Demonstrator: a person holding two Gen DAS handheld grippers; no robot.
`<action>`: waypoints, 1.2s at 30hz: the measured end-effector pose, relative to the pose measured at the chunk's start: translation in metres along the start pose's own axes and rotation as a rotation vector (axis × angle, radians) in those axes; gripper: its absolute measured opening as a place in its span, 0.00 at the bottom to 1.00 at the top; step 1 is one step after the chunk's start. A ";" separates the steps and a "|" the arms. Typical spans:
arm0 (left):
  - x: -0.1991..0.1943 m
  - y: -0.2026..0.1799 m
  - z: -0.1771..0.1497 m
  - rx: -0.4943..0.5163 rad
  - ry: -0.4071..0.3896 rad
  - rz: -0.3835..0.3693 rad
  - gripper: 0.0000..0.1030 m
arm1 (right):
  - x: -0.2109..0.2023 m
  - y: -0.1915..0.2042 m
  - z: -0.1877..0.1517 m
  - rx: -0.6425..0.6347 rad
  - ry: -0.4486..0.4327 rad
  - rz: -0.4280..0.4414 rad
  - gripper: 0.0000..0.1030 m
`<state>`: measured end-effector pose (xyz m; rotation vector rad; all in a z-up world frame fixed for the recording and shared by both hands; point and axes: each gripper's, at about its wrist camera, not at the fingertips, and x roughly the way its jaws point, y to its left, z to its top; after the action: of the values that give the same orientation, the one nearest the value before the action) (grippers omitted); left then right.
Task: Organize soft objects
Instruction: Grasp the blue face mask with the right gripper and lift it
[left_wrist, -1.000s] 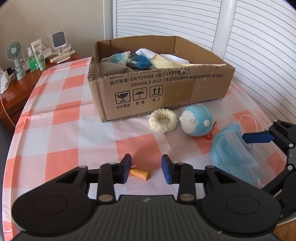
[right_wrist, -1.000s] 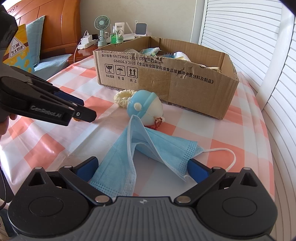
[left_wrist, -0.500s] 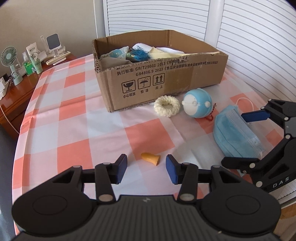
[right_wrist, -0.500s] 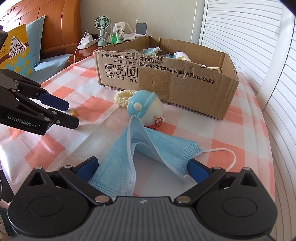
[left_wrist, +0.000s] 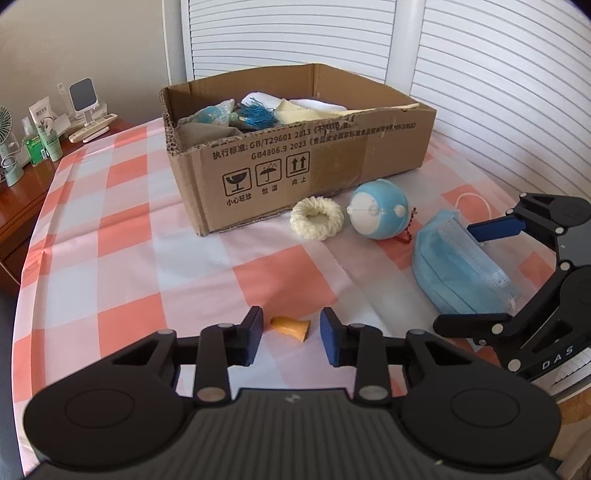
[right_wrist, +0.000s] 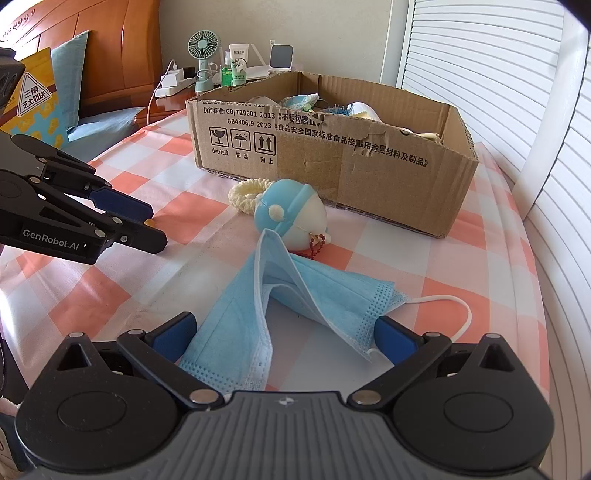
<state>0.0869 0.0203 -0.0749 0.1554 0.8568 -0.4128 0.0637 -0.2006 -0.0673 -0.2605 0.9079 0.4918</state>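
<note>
A small orange foam earplug (left_wrist: 290, 327) lies on the checked tablecloth between the fingers of my open left gripper (left_wrist: 291, 334), which does not touch it. My right gripper (right_wrist: 284, 338) is open wide around a crumpled blue face mask (right_wrist: 291, 306), also in the left wrist view (left_wrist: 463, 266). A cream rope ring (left_wrist: 317, 222) and a blue-and-white plush ball (left_wrist: 378, 211) lie in front of a cardboard box (left_wrist: 295, 158) that holds several soft items.
A wooden bedside stand (left_wrist: 22, 206) at the left carries a fan (right_wrist: 201, 55), bottles and a phone holder (left_wrist: 83, 98). White louvred doors (left_wrist: 498, 92) stand behind and to the right. A bed headboard and pillow (right_wrist: 55, 81) show at far left.
My left gripper drew back from the earplug, then came forward again so the earplug lies between its open fingers. The right gripper and mask have stayed put.
</note>
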 end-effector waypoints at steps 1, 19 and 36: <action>0.000 0.000 0.000 0.003 0.001 -0.002 0.23 | 0.000 0.000 0.000 0.000 0.000 0.000 1.00; -0.009 0.001 0.001 -0.049 -0.009 -0.006 0.19 | -0.014 0.001 0.013 -0.105 0.018 0.030 1.00; -0.017 -0.003 -0.001 -0.035 -0.013 -0.014 0.19 | -0.004 -0.006 0.020 -0.144 0.074 0.089 0.60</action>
<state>0.0748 0.0232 -0.0625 0.1146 0.8520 -0.4115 0.0780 -0.1982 -0.0525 -0.3717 0.9608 0.6347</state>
